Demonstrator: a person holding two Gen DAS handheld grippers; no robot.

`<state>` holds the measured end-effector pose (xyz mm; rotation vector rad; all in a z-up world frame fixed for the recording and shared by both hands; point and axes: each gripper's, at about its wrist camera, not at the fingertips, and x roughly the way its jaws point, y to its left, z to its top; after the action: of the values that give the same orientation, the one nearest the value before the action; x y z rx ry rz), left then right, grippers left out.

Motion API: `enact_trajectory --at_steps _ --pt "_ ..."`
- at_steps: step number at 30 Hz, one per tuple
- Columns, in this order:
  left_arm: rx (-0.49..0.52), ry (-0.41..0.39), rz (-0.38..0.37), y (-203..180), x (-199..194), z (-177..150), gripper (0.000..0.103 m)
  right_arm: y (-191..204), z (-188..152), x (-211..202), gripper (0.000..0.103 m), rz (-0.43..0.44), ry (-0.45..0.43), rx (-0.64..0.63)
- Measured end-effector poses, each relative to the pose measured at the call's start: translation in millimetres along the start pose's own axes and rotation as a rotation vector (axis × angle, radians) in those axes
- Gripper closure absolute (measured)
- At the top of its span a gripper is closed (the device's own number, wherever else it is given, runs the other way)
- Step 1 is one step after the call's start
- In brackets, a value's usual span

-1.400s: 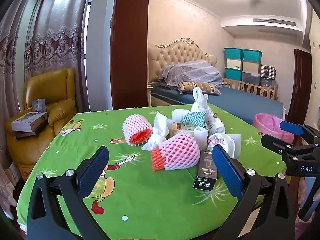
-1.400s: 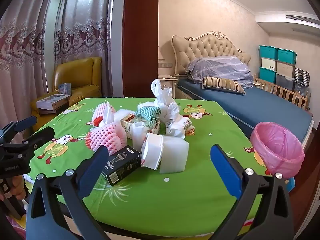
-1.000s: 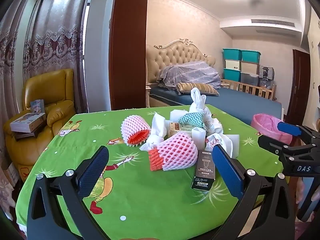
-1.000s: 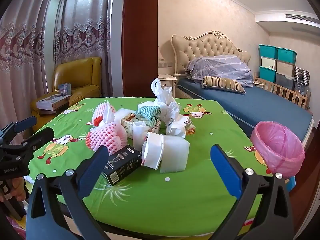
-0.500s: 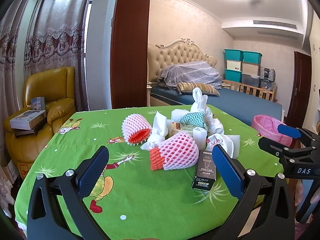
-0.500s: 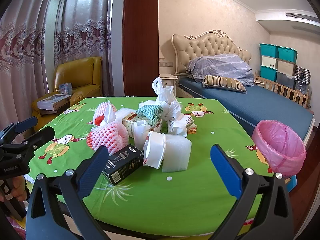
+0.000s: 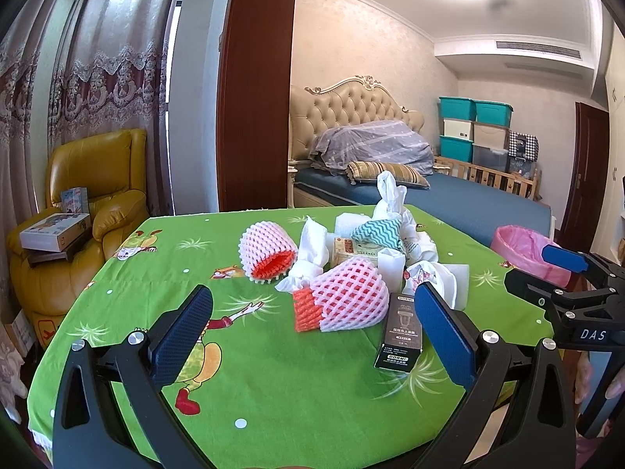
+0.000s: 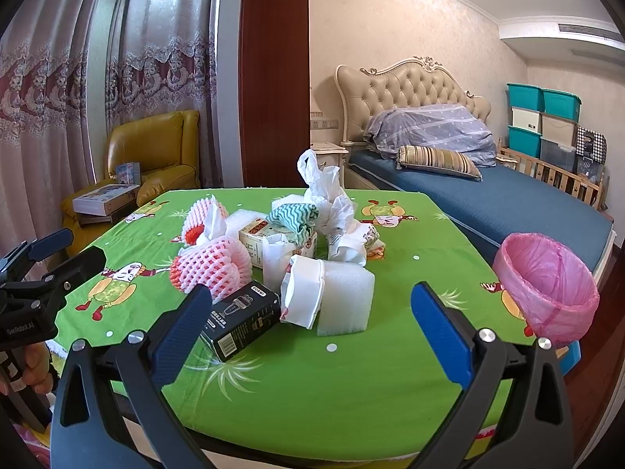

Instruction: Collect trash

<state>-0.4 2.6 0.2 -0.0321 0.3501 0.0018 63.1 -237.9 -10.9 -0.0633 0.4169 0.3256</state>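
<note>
Almost nothing has moved since the earlier frames: both views have shifted only slightly, and the heap of trash lies where it lay. Left gripper (image 7: 312, 328) hovers over the near edge of the surface (image 7: 273, 391), its blue pads wide apart and holding nothing. Right gripper (image 8: 308, 322) hangs likewise, pads spread wide, empty.

On the green cartoon cloth the trash sits bunched near the middle. Nearest the left gripper lies a pink foam net (image 7: 343, 299) on its side, orange end toward the left; a second pink net (image 7: 267, 252) lies behind it, just beside crumpled white paper (image 7: 312, 246). A black box (image 7: 402, 332) lies flat at the front of the heap, touching the first net. From the right wrist view a white foam block (image 8: 345, 297) stands at the front, a white cup (image 8: 306, 293) leaning against it. Behind are a small carton (image 8: 259, 238), a teal zigzag cloth (image 8: 293, 215) and a white plastic bag (image 8: 324, 187).

A pink-lined bin (image 8: 547, 285) stands past the surface's right edge, well apart from the heap.
</note>
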Motion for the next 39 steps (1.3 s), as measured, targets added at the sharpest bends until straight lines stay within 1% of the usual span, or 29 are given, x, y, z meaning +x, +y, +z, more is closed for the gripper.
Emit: enact_trajectory --at_steps 28,33,39 --pt "-0.007 0.004 0.002 2.6 0.9 -4.5 0.006 -0.1 -2.2 2.0 0.004 0.005 0.010 0.010" --pt "-0.009 0.005 0.003 3.1 0.8 -4.9 0.006 3.2 -10.6 1.7 0.004 0.006 0.015 0.019" --pt "-0.008 0.005 0.002 2.8 0.8 -4.3 0.006 2.8 -10.7 2.6 0.004 0.009 0.020 0.024"
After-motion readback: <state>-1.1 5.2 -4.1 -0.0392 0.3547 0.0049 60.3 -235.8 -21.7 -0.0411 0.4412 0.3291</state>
